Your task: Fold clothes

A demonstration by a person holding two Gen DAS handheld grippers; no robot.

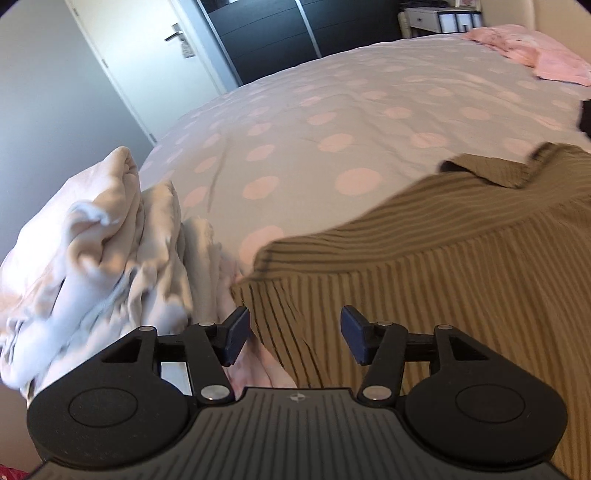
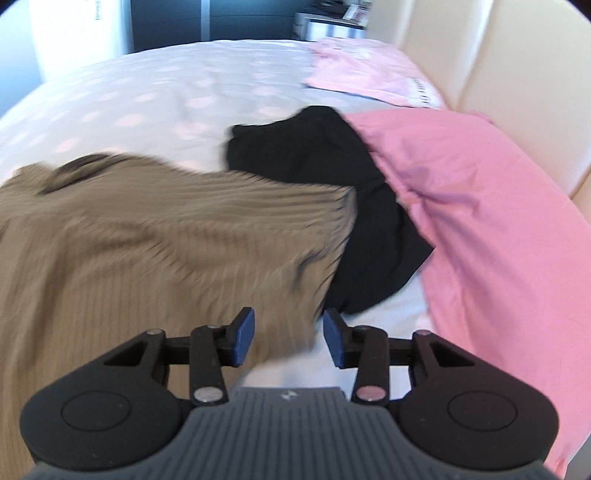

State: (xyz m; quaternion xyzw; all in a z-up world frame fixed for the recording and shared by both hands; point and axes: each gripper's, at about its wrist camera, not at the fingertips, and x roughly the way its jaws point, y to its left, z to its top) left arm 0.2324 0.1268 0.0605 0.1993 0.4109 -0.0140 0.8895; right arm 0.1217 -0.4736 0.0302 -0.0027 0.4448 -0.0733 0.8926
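A tan ribbed garment point(image 1: 461, 258) lies spread on the dotted bedcover point(image 1: 332, 110). My left gripper point(image 1: 295, 338) hovers open over its near left corner, the cloth lying below and between the blue-padded fingers without being pinched. In the right wrist view the same tan garment point(image 2: 147, 251) fills the left half. My right gripper point(image 2: 289, 341) is open over its right corner, with the edge of the cloth under the gap. Beside it, to the right, lies a black garment point(image 2: 332, 184).
A heap of cream and white laundry point(image 1: 92, 258) sits at the bed's left edge. A pink pillow point(image 2: 480, 221) and a folded pink garment point(image 2: 365, 70) lie by the cream headboard point(image 2: 517, 74). A white door point(image 1: 147, 55) and dark wardrobe point(image 1: 295, 29) stand beyond.
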